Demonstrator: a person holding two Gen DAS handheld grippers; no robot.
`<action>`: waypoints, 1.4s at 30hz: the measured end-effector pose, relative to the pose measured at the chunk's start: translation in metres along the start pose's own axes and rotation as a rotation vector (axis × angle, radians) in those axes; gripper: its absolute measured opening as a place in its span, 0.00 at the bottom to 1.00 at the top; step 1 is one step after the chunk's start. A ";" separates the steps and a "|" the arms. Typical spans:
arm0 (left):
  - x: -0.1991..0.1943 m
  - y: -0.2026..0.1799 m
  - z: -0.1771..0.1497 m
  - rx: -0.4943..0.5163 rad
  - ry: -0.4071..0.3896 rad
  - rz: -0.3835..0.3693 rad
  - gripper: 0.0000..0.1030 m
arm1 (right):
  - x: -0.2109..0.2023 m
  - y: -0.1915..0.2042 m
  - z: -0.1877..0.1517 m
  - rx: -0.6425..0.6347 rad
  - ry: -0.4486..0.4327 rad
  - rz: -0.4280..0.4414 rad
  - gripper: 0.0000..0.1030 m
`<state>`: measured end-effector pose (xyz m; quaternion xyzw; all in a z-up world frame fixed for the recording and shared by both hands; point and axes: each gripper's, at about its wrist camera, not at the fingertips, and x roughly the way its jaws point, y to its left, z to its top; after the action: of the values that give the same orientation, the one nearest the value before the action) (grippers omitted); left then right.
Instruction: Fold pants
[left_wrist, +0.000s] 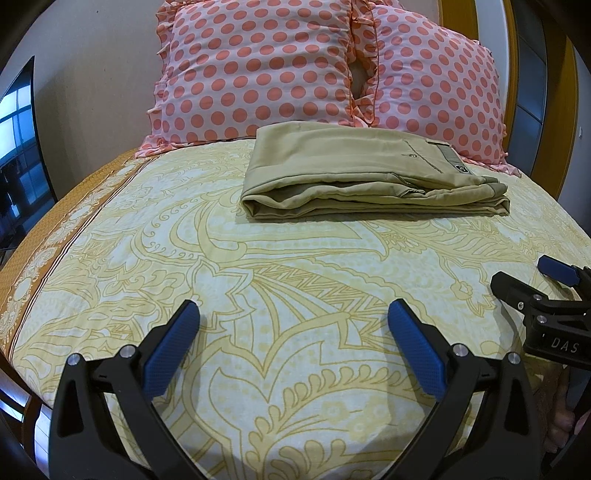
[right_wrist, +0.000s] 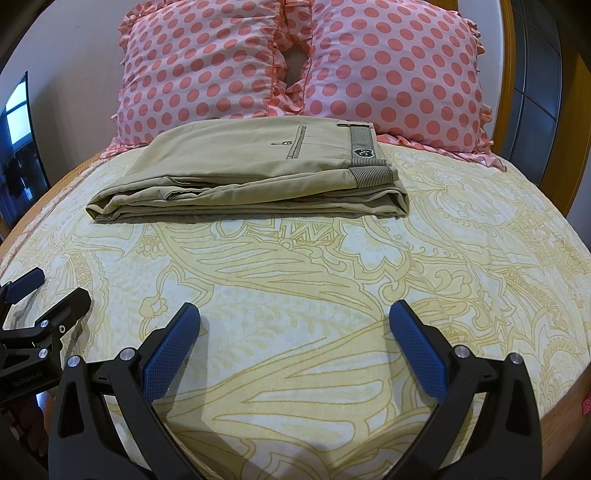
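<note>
So the pants (right_wrist: 251, 173) are sitting in a neat khaki stack near the head of the bed (right_wrist: 332, 295), right in front of the two dotted pillows (right_wrist: 295, 66) and touching their lower edge. Long axis runs across the bed, side to side, with the striped waistband (right_wrist: 364, 155) at the right end and the rounded fold at the left. My guess is they're parked up there to be out of the way, since the fold looks done to me. I've got both claws pulled back over the bare sheet, well apart from the stack. Left gripper (left_wrist: 293, 339) is spread wide with nothing in it, right gripper (right_wrist: 293, 339) same deal, empty and spread.
</note>
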<state>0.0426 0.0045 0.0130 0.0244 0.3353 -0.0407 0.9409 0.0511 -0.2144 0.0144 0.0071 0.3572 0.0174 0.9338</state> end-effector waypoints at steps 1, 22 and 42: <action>0.000 0.000 0.000 0.000 0.000 0.000 0.98 | 0.000 0.000 0.000 0.000 -0.001 0.000 0.99; 0.000 0.001 0.000 0.002 -0.005 -0.001 0.98 | -0.001 -0.001 0.000 -0.001 0.000 0.002 0.99; 0.001 0.002 0.001 0.000 -0.012 0.001 0.98 | -0.001 -0.001 0.000 -0.002 -0.001 0.003 0.99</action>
<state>0.0445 0.0068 0.0132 0.0242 0.3298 -0.0403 0.9429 0.0505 -0.2151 0.0155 0.0065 0.3569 0.0192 0.9339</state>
